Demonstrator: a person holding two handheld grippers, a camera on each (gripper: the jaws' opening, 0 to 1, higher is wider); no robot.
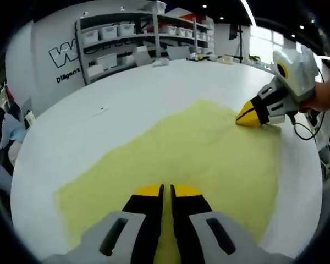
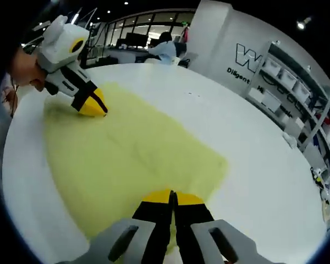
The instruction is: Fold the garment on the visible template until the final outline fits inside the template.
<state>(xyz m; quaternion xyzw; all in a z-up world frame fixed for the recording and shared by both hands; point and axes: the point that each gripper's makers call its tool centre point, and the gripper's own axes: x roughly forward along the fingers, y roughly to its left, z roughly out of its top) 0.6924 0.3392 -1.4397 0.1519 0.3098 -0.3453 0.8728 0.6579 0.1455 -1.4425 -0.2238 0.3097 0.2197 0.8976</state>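
1. Across a wide white surface (image 1: 126, 104), spread flat: a pale yellow garment (image 1: 198, 159), lying near the edge closest to the person.
2. At the bottom of the left gripper view, rising: left tool (image 1: 167, 191), yellow-tipped black jaws pressed nearly together, a thin slit between them, resting over the garment's near edge. Cannot tell whether cloth is pinched in that slit.
3. At the right of that same view, reaching in: right tool (image 1: 252, 114), tips closed to a point and touching the garment's far corner, held by a hand (image 1: 325, 93).
4. At the bottom of the right gripper view, likewise: right tool's own jaws nearly shut over the garment (image 2: 126, 165) edge; grip on cloth unclear. Up and left, left tool (image 2: 93, 105) pressing down on the opposite corner.
5. No template outline discernible on the surface; possibly hidden beneath the cloth or too faint to make out.
6. Behind, well apart: shelves with white bins (image 1: 121, 38), a wall with lettering (image 1: 66, 58), a seated person (image 2: 164, 47) far off.
7. Judged stage: folding seemingly not begun, garment one open layer.
8. Likely risks: lifting one corner faster than the other, skewing the fold; jaws slipping off thin fabric, dropping the edge; dragging the cloth toward the surface edge, off the template.
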